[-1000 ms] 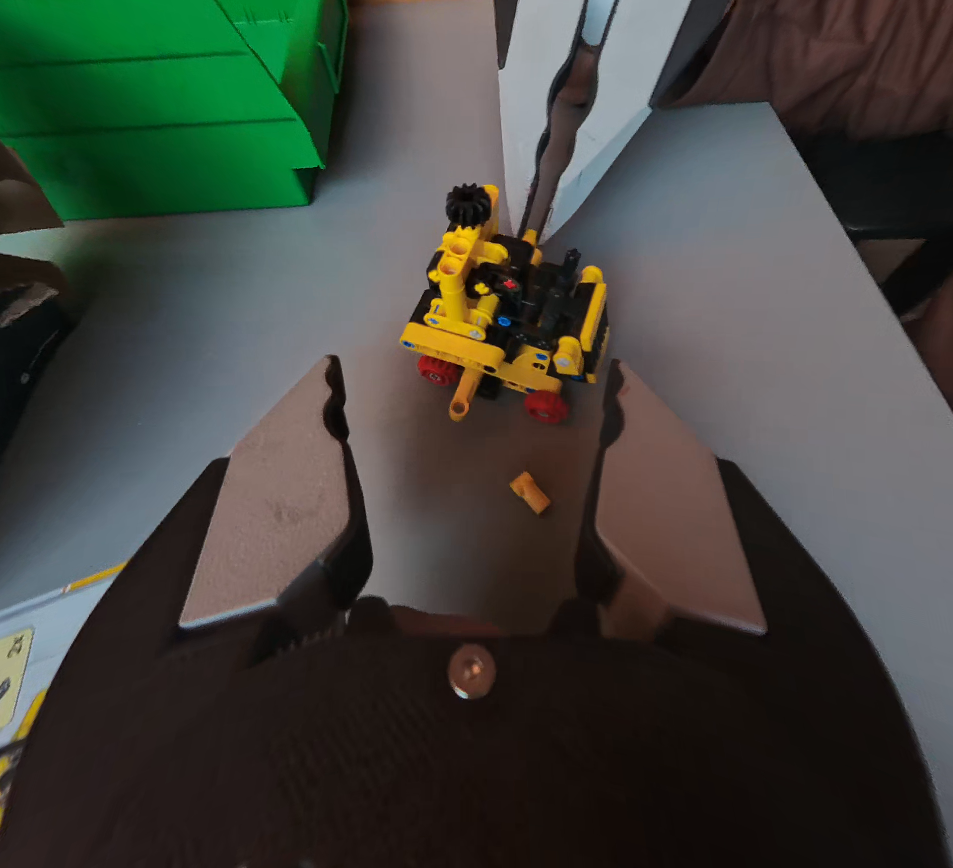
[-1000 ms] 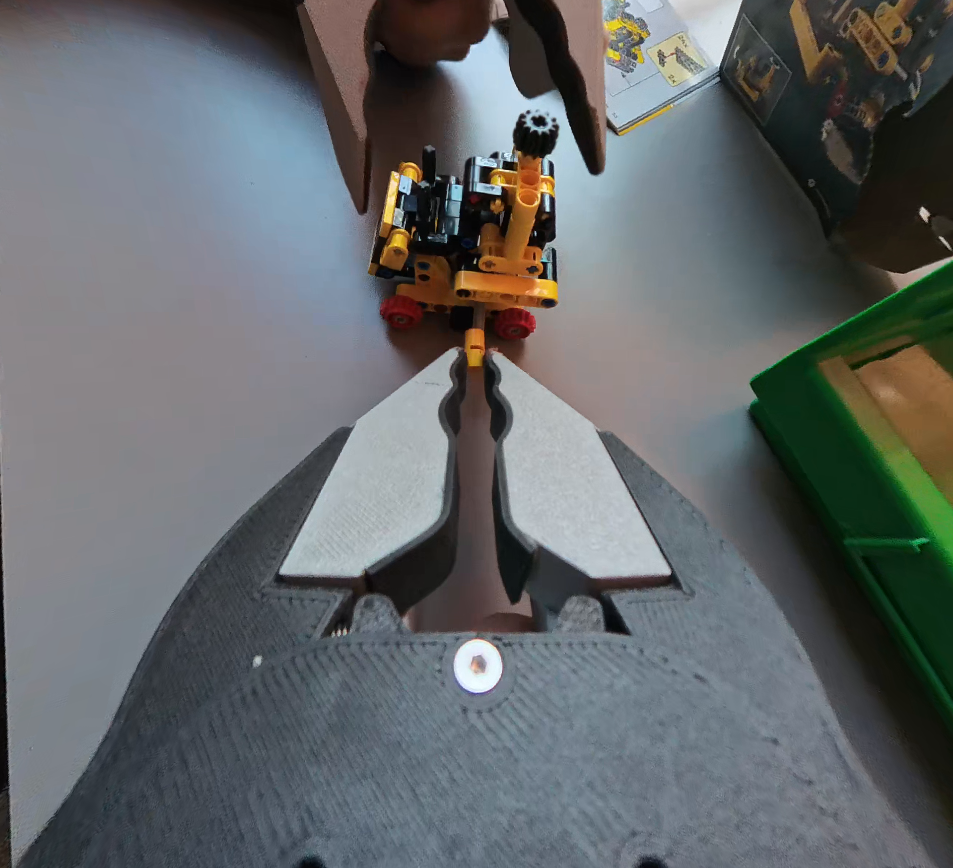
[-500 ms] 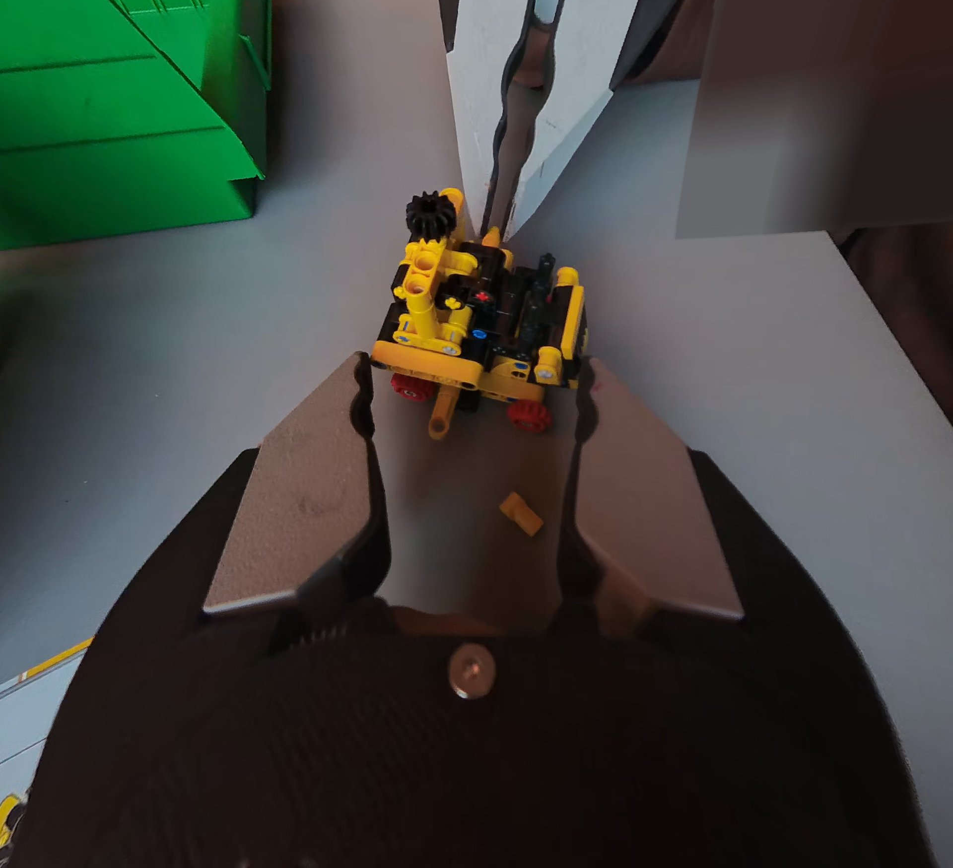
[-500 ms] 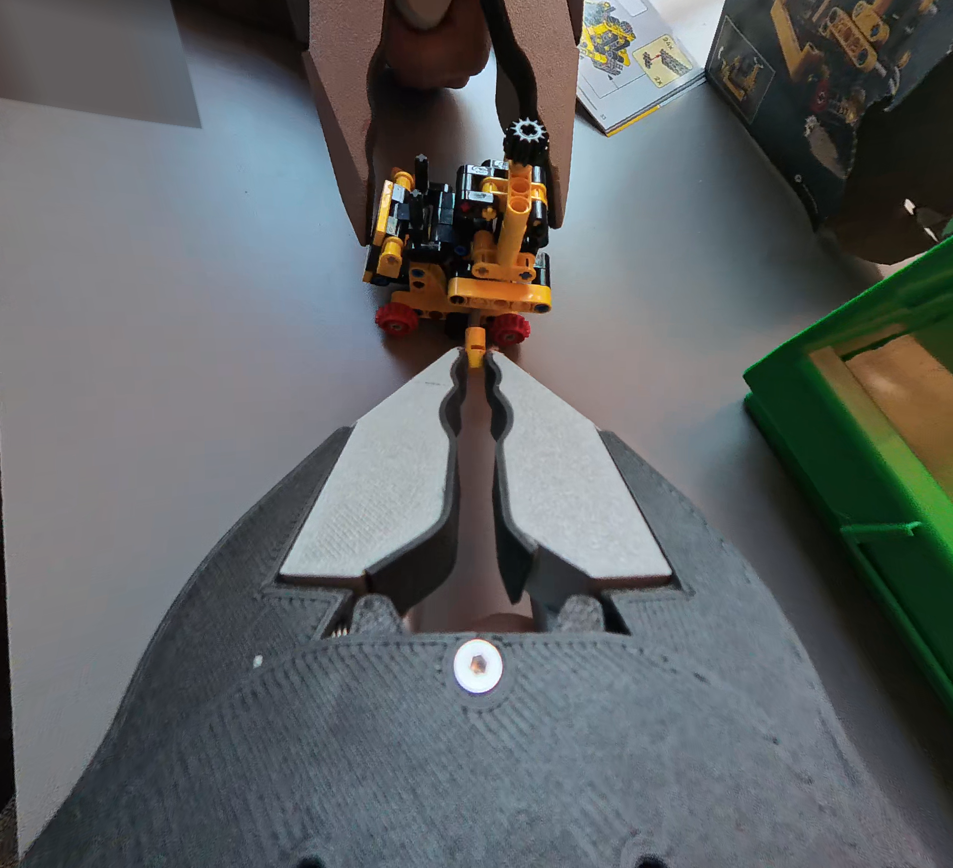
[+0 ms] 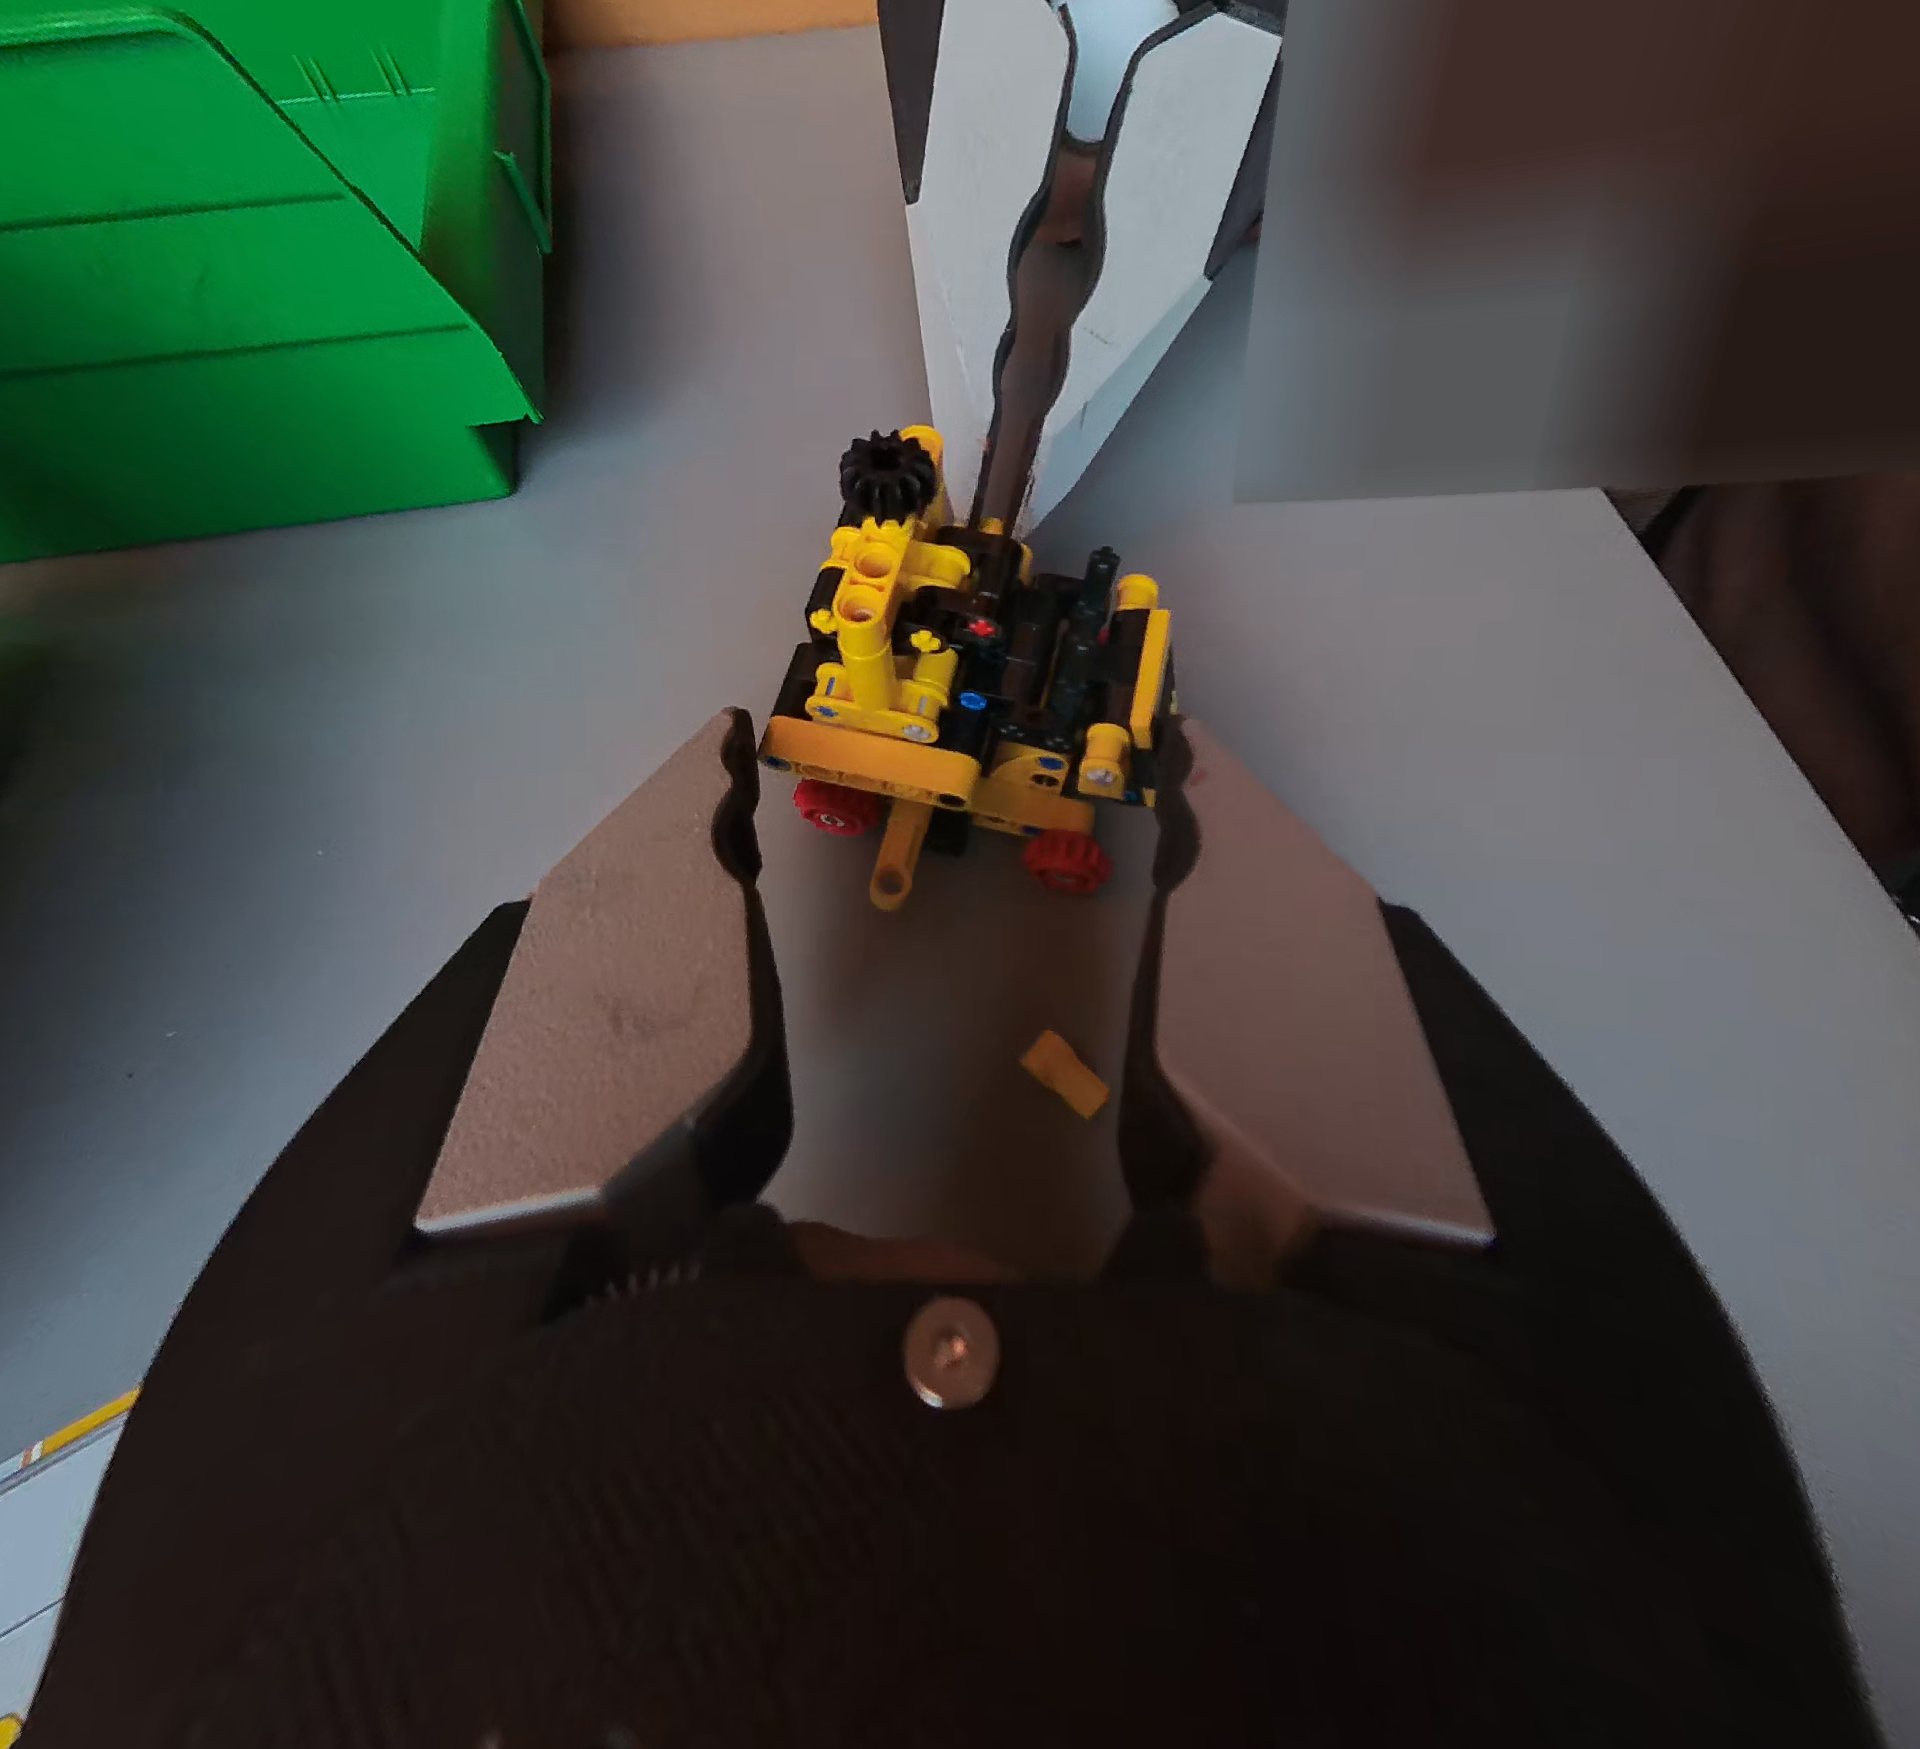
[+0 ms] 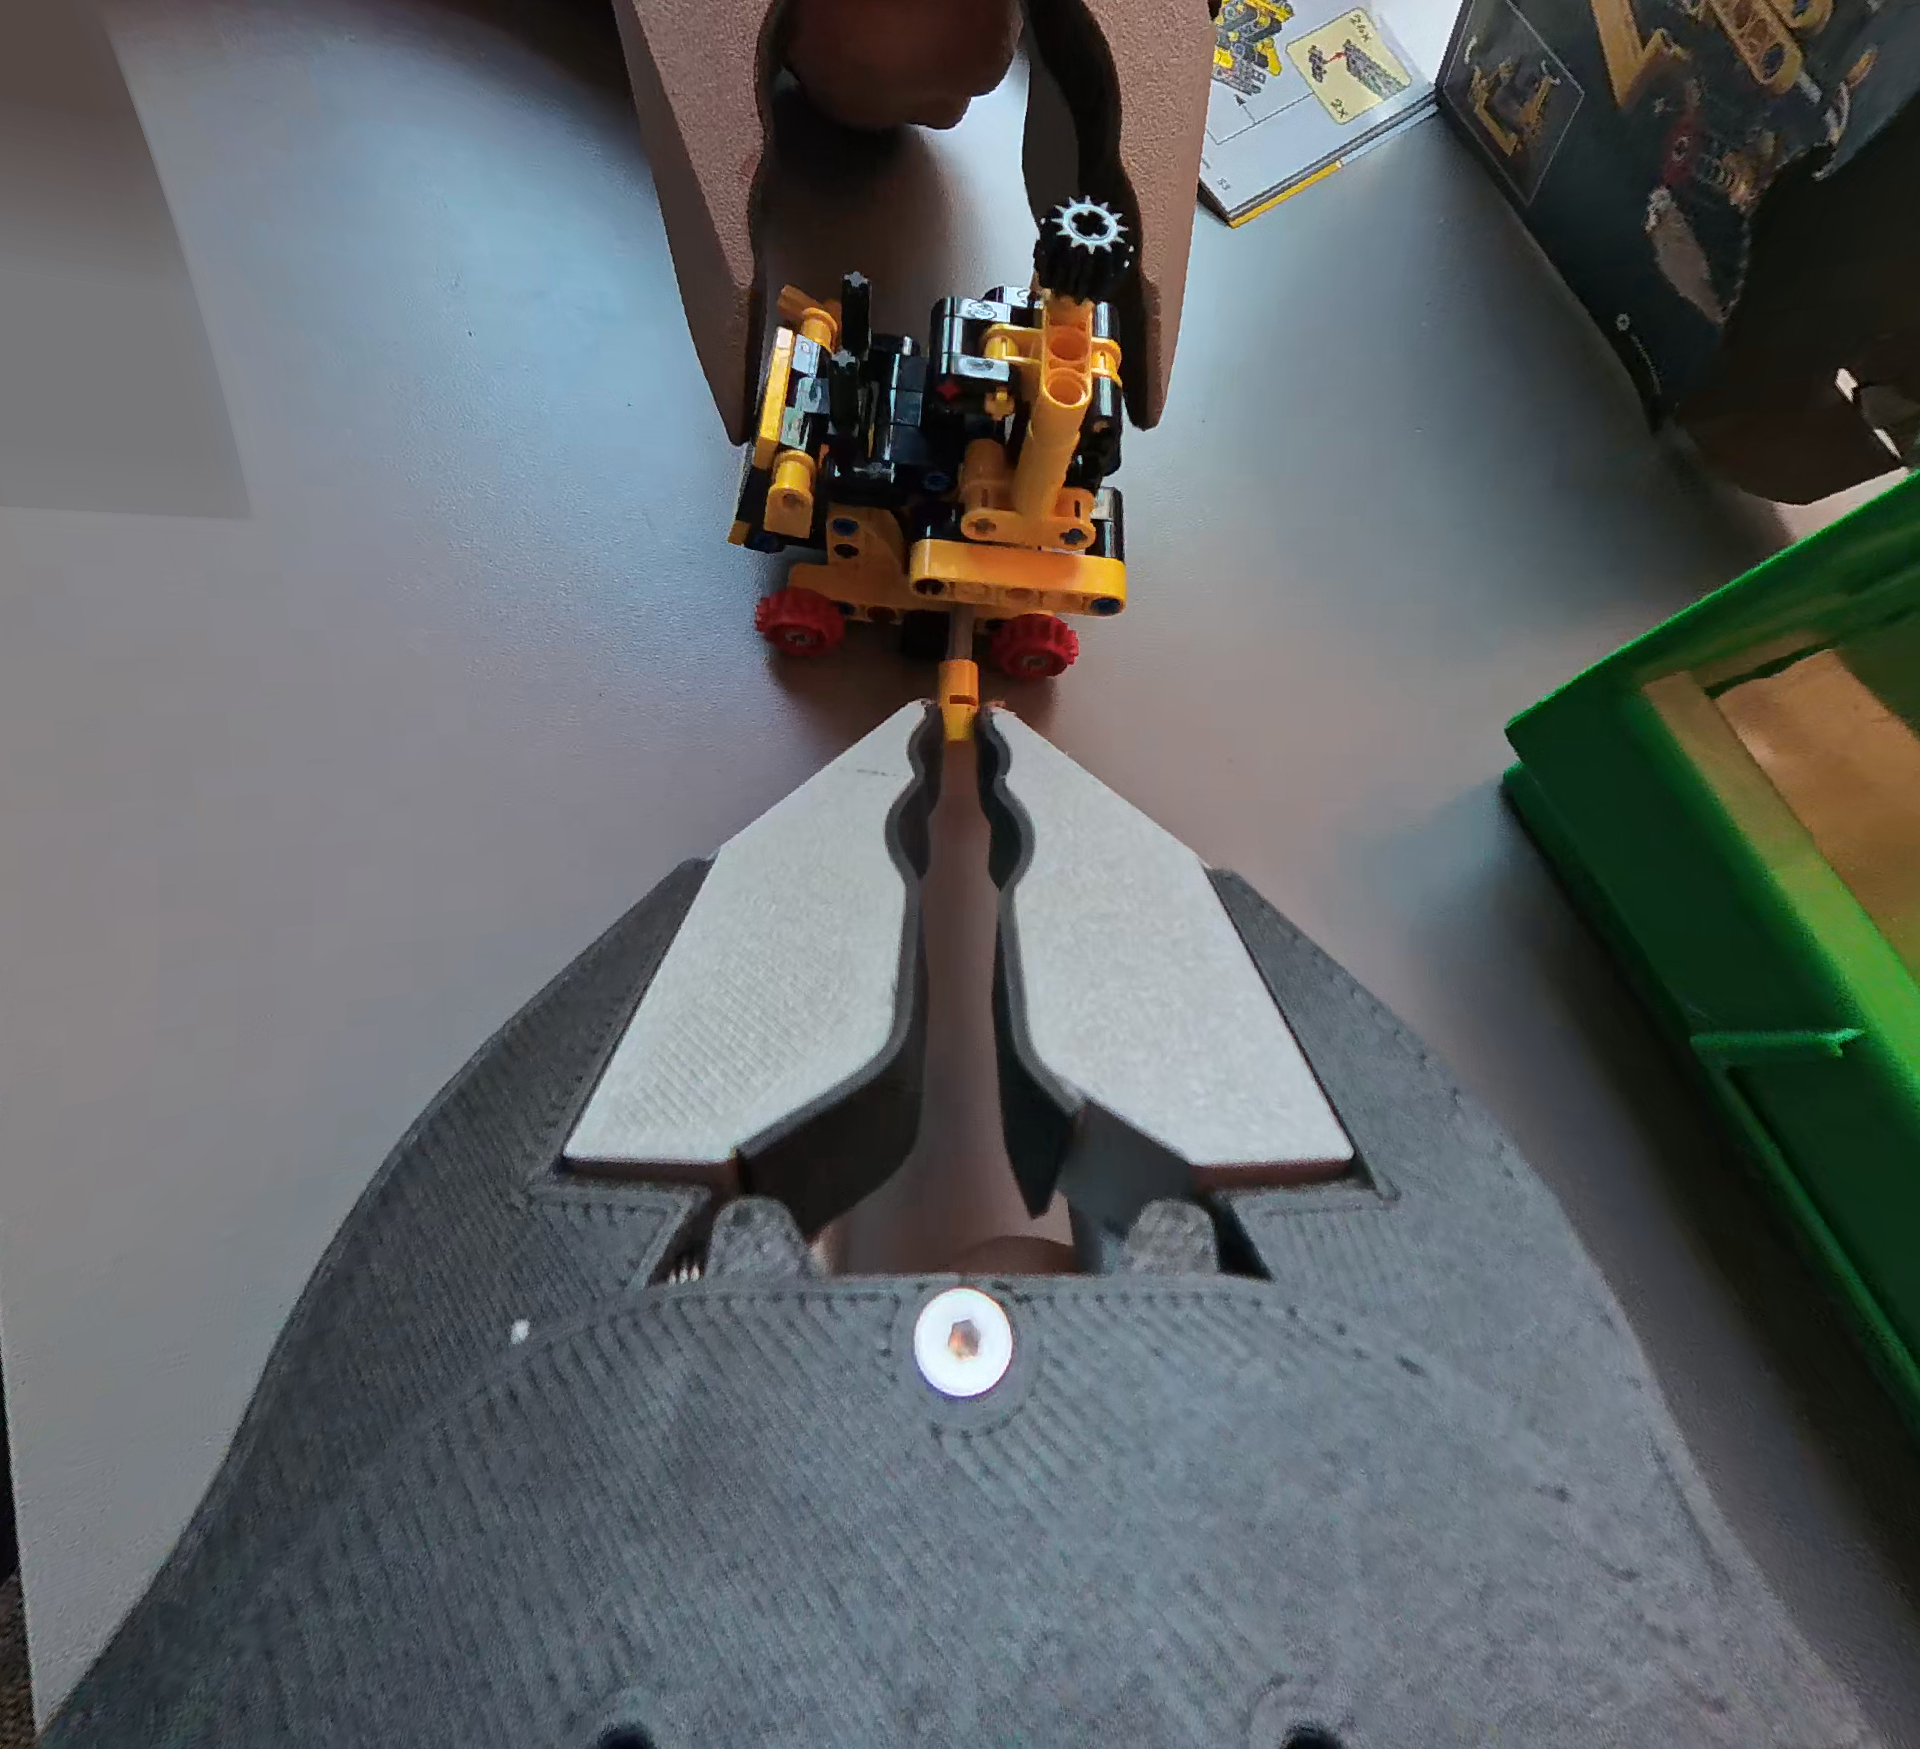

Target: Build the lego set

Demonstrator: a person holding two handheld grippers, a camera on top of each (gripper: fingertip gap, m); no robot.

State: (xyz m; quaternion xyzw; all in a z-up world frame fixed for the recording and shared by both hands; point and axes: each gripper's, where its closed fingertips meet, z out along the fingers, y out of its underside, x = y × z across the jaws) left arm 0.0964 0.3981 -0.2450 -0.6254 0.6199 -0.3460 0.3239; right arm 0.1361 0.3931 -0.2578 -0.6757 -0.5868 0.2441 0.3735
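Observation:
A small yellow and black lego vehicle (image 5: 966,691) with red wheels and a black gear on top stands on the grey table (image 5: 416,764). My left gripper (image 5: 954,738) is open, with one finger on each side of the vehicle; whether they touch it I cannot tell. It shows the same way in the right wrist view (image 6: 940,426). My right gripper (image 6: 956,717) is shut on a small yellow connector (image 6: 956,689) at the end of an axle sticking out of the vehicle (image 6: 935,452). From the left wrist view, the right gripper (image 5: 1003,510) is behind the vehicle.
A loose yellow piece (image 5: 1062,1086) lies on the table between my left fingers. A green bin (image 5: 249,193) stands at the far left, also seen in the right wrist view (image 6: 1766,920). An instruction booklet (image 6: 1309,58) and the dark set box (image 6: 1683,68) lie behind the left gripper.
My left gripper has moved forward, so its open fingers now flank the vehicle. My right gripper has stayed shut on the yellow connector.

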